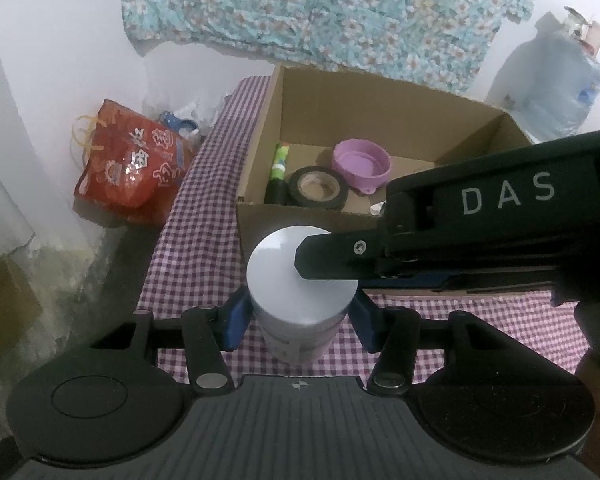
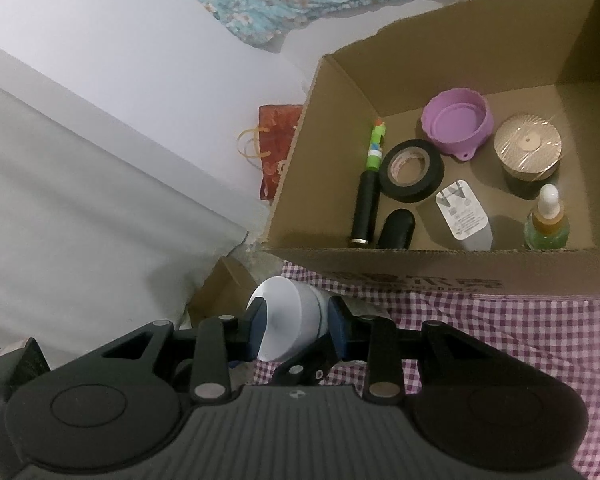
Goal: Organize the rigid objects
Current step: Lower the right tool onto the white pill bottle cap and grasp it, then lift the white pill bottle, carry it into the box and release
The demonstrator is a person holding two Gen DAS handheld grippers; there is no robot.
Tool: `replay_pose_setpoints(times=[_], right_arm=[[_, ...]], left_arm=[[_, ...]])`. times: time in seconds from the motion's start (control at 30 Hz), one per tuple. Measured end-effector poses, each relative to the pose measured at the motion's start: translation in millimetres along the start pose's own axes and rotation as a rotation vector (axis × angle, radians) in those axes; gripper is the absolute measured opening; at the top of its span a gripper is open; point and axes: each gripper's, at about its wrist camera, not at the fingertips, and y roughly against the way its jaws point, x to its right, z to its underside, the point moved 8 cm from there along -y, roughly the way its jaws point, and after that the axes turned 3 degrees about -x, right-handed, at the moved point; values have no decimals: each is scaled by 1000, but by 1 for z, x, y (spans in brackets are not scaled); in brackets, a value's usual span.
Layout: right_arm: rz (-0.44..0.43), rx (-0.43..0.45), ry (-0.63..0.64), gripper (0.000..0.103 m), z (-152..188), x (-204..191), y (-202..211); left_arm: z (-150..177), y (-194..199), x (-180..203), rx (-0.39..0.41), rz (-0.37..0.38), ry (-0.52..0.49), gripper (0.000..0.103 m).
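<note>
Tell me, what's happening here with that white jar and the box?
A person works two hand-held grippers. The left hand-held gripper clamps the white jar by its body on the checked cloth; the right hand-held gripper grips its lid. Behind stands the cardboard box, already holding a tape roll and purple cup.

Both grippers are black with ribbed grey bases, blue-padded jaws, silver pivot screws and white "DAS" lettering.

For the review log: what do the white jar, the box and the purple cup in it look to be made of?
White jar: probably plastic, with a smooth lid showing a soft sheen.
Box: corrugated cardboard, matte brown; fluting shows along its cut front edge.
Purple cup: possibly silicone or soft plastic, matte, with stepped rings inside and a small tab; the look leaves this open.
</note>
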Motion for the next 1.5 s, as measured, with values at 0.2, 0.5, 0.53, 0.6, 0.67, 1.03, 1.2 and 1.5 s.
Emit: replay_pose_setpoints(times=[0.2, 0.5, 0.53, 0.6, 0.67, 1.03, 1.2, 1.5], right_arm=[[-16, 18, 15, 36, 3, -10, 14], [-85, 127, 65, 37, -18, -40, 68], [-94, 144, 69, 37, -24, -42, 75], [-107, 178, 71, 37, -37, -42, 91], [-113, 210, 62, 37, -53, -38, 106], [5, 282, -40, 37, -122, 64, 151], [28, 248, -125, 37, -125, 123, 136], [101, 201, -134, 37, -114, 173, 118]], left_arm=[[-1, 15, 4, 20, -10, -12, 53], [-35, 64, 23, 135, -29, -90, 52], [-43, 69, 28, 152, -29, -104, 53], [-59, 76, 42, 182, -30, -135, 53], [-76, 79, 58, 203, -19, -164, 53], [-125, 11, 159, 106, 180, -230, 53], [-114, -35, 192, 8, 202, -271, 53], [-90, -78, 211, -101, 207, -323, 53]])
